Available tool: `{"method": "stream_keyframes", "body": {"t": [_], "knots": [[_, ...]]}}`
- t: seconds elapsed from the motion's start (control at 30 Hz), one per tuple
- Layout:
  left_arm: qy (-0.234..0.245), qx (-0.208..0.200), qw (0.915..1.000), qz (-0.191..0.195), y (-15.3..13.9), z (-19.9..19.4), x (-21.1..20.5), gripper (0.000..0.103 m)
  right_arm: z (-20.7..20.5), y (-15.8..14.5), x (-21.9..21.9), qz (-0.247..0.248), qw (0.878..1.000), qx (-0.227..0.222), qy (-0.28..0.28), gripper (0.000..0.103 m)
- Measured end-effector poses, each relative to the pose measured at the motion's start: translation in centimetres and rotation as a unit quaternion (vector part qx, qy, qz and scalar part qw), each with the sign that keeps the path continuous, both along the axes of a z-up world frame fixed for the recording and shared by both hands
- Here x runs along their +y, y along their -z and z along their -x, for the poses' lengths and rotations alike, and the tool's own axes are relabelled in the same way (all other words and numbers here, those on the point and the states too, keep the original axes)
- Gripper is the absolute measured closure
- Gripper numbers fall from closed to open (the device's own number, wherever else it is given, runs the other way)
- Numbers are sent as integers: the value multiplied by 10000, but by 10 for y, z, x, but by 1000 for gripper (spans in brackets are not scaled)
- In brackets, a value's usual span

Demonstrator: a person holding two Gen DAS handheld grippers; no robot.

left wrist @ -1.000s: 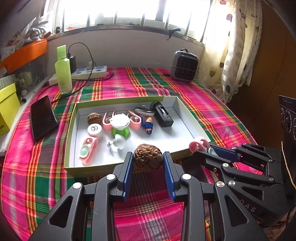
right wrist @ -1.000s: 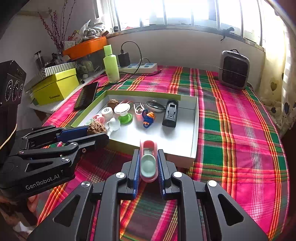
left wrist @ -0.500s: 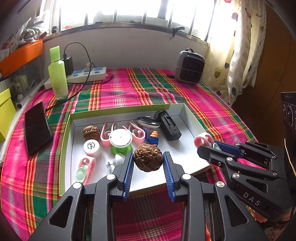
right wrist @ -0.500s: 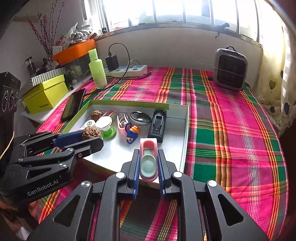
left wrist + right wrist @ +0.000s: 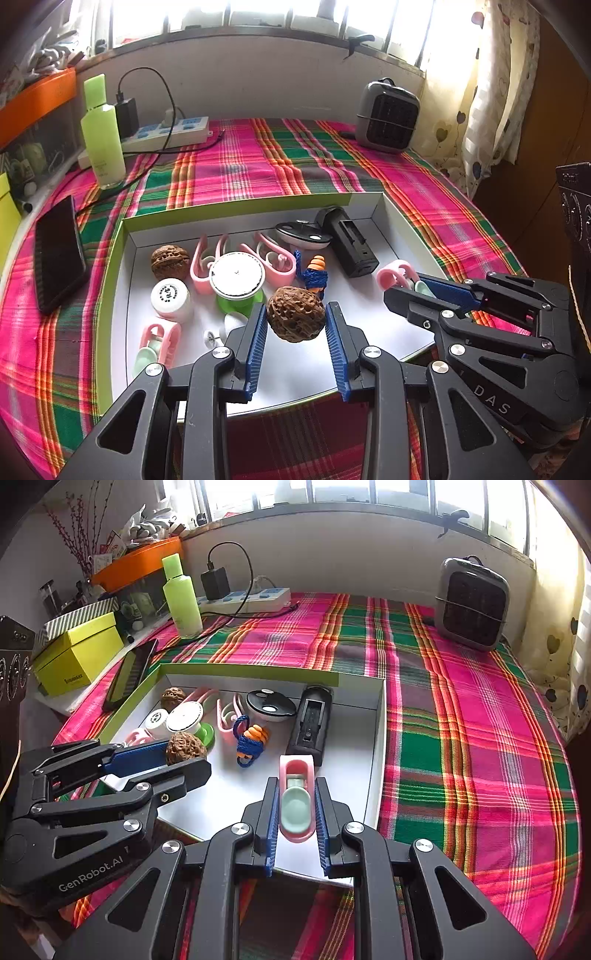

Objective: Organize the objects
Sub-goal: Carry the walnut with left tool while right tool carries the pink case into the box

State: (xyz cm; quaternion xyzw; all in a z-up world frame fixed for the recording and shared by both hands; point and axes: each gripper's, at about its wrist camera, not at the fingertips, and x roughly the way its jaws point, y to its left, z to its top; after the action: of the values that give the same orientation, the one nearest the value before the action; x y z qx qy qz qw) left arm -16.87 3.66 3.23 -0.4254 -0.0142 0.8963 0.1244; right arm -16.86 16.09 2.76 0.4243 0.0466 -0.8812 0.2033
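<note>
My left gripper [image 5: 295, 321] is shut on a brown walnut [image 5: 295, 313] and holds it over the near part of the white tray [image 5: 369, 325]. My right gripper [image 5: 295, 808] is shut on a pink clip with a mint pad [image 5: 296, 801], held over the tray's near right part [image 5: 351, 768]. Each gripper shows in the other's view, side by side. In the tray lie a second walnut [image 5: 170, 260], pink clips [image 5: 267, 258], a white and green cup [image 5: 237, 280], a black box [image 5: 349, 242] and a blue and orange toy [image 5: 316, 273].
The tray sits on a pink and green plaid cloth [image 5: 461, 720]. A black phone [image 5: 57, 254] lies left of the tray. A green bottle [image 5: 101, 136], a power strip [image 5: 166, 133] and a grey heater [image 5: 472, 603] stand at the back. A yellow box [image 5: 77, 653] is far left.
Both grippers have moved forward from the tray's near edge to over its inside, still holding the walnut and the pink clip.
</note>
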Motion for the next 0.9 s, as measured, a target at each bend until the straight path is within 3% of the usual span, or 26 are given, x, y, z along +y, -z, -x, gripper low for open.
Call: {"method": "stream_keyframes", "body": {"t": [0.9], "knots": [[-9,-229,9997,97,15,10,2,72,12,12,-7,-240,9995,-179,-70,84]]}}
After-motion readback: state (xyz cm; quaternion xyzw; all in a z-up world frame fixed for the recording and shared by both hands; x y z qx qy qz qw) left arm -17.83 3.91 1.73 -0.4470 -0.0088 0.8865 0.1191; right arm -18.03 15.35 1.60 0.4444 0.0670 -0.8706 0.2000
